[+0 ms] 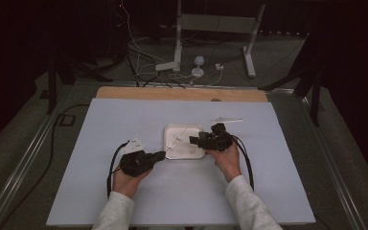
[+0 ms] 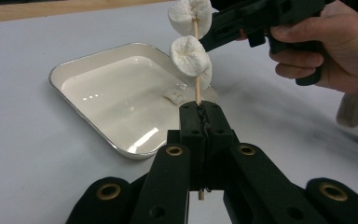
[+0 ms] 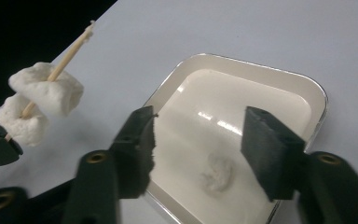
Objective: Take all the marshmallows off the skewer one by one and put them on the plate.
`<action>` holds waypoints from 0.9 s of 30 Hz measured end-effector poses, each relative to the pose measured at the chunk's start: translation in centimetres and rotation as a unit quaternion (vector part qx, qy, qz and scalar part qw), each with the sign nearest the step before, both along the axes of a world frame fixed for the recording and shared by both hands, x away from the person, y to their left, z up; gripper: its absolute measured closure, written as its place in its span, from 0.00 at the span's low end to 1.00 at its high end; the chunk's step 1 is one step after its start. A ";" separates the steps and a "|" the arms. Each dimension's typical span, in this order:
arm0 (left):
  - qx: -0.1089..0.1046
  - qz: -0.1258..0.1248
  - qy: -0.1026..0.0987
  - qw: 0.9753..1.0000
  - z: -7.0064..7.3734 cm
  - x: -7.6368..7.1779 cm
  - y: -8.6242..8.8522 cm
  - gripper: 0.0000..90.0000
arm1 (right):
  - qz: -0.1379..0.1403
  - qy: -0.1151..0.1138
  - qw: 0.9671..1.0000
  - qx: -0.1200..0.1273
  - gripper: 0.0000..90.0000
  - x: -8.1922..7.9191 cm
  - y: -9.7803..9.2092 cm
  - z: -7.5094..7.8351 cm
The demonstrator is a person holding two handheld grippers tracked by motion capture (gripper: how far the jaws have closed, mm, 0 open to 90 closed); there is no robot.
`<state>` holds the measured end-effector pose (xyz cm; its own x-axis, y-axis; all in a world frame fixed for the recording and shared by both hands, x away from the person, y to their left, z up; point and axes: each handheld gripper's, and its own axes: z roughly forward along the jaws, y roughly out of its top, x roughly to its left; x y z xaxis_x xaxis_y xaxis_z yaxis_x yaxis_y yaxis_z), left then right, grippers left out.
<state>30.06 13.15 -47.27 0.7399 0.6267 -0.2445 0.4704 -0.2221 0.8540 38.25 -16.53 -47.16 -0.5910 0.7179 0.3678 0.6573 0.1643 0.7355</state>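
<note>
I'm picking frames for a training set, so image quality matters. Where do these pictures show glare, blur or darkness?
High view: the room behind the table is nearly black, and everything on it looks small and soft. Left gripper view: bright glints on the tray; the marshmallows are sharp. Right gripper view: the right gripper is blurred up close, glare streaks cross the tray floor, and the top-left corner is dark.

The shallow white square dish [image 1: 184, 141] sits on the pale flat surface [image 1: 268, 191], near its middle. One loose white marshmallow piece [image 3: 216, 173] lies inside the dish. Just left of the dish, the left gripper [image 1: 159, 155] holds a thin wooden skewer [image 2: 197, 88] upright, and two white marshmallows [image 2: 190, 56] sit on the skewer, one above the other. The right gripper [image 1: 195, 139] hangs over the dish's right edge. Behind the dish and to its right, a thin white strip [image 1: 227, 120] lies on the surface.
</note>
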 end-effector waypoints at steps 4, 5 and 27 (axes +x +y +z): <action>-0.001 0.003 0.000 1.000 0.0 0.0 0.1 1.00 | 0.012 -0.008 1.000 0.023 0.36 -0.5 -0.1 0.7; 0.000 0.003 0.000 1.000 0.0 0.0 0.1 1.00 | 0.017 -0.009 0.999 0.029 0.35 -0.6 -0.1 0.9; -0.012 -0.009 -0.007 1.000 0.1 -0.2 -0.3 1.00 | 0.091 0.019 0.989 0.114 0.46 -1.8 2.2 1.4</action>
